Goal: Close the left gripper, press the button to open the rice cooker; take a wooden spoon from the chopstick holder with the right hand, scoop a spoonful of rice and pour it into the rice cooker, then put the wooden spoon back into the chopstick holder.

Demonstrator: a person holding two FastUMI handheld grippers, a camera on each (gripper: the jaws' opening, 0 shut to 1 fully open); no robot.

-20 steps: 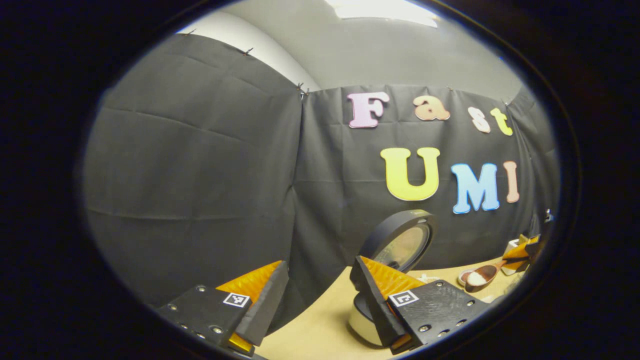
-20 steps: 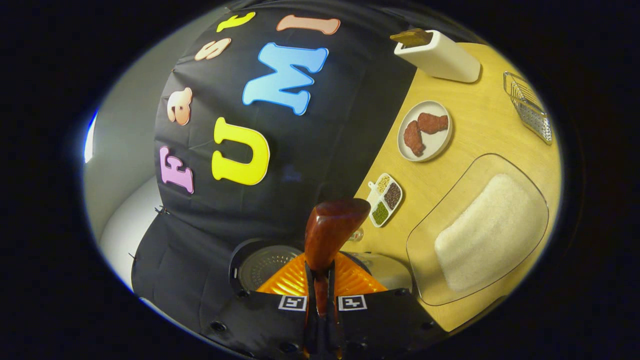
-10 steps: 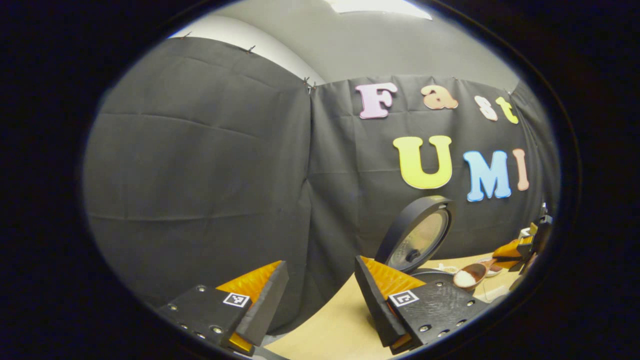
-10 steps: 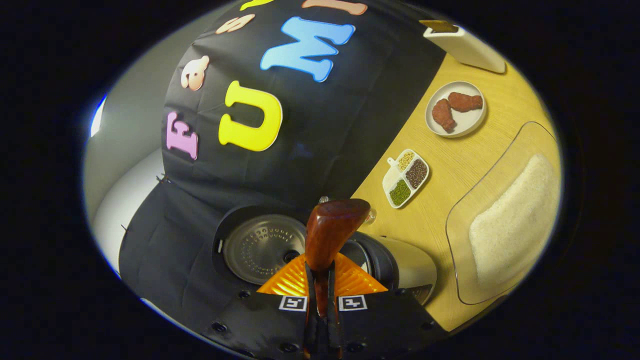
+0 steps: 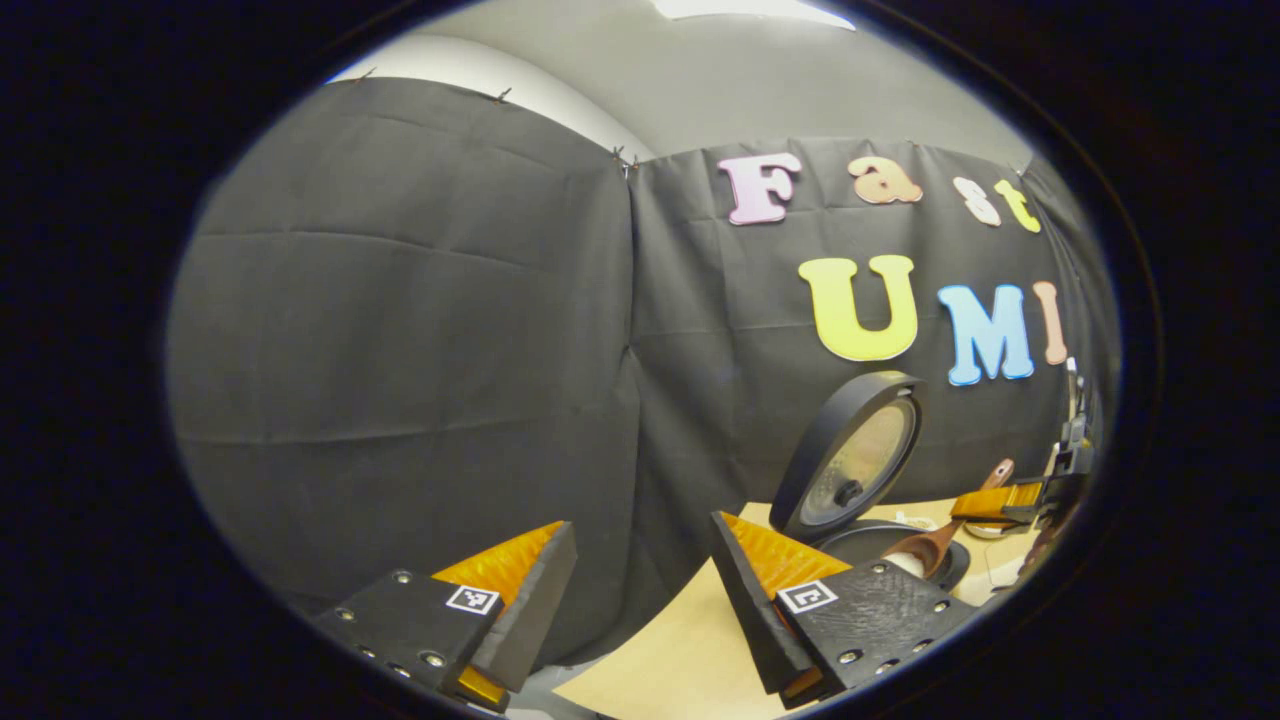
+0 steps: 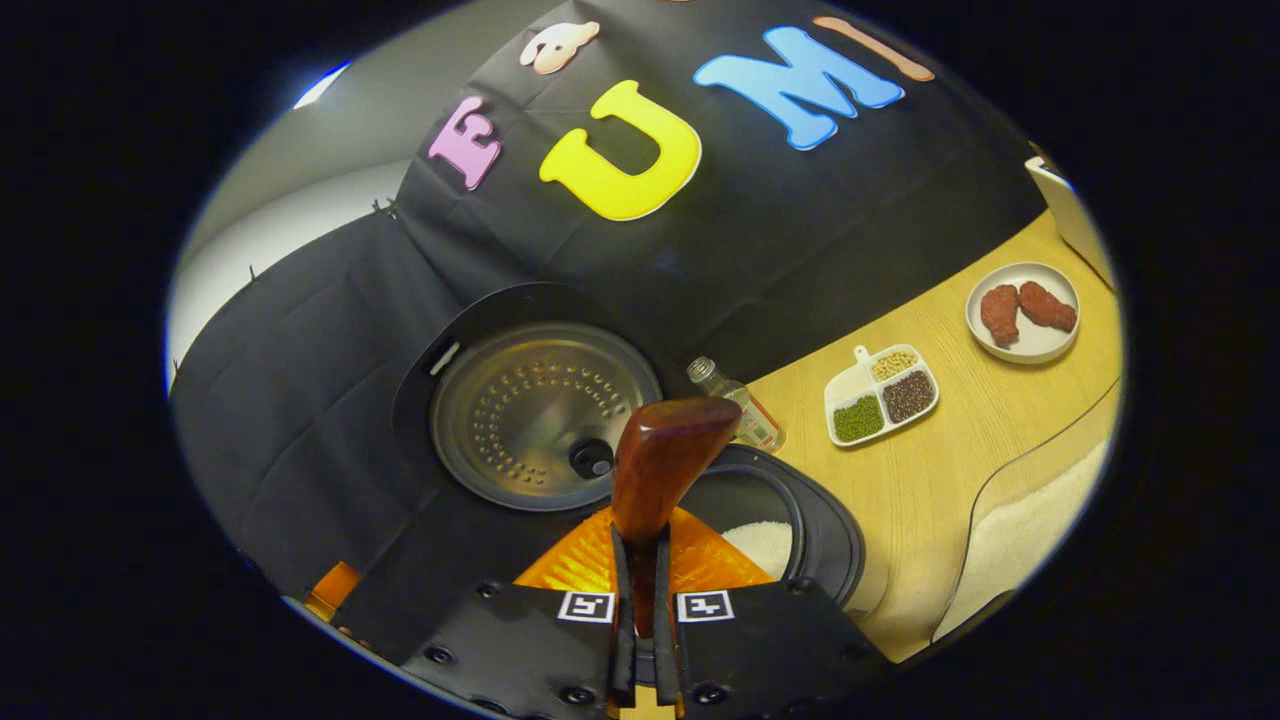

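The rice cooker stands open, its lid raised against the wall, and white rice lies in the pot. My right gripper is shut on the handle of the wooden spoon, just above the pot. In the left gripper view the spoon tilts bowl-down into the cooker's pot, below the lid, with the right gripper behind it. My left gripper hangs open to the left of the cooker with nothing between its fingers. The white chopstick holder stands at the far right.
A small glass bottle stands right behind the cooker. On the wooden table lie a divided dish of beans, a plate with meat pieces and a clear tray of rice at the right edge.
My right gripper has carried the spoon from beside the rice tray to over the open cooker and tipped its bowl down into the pot. The left gripper stayed open and drifted slightly.
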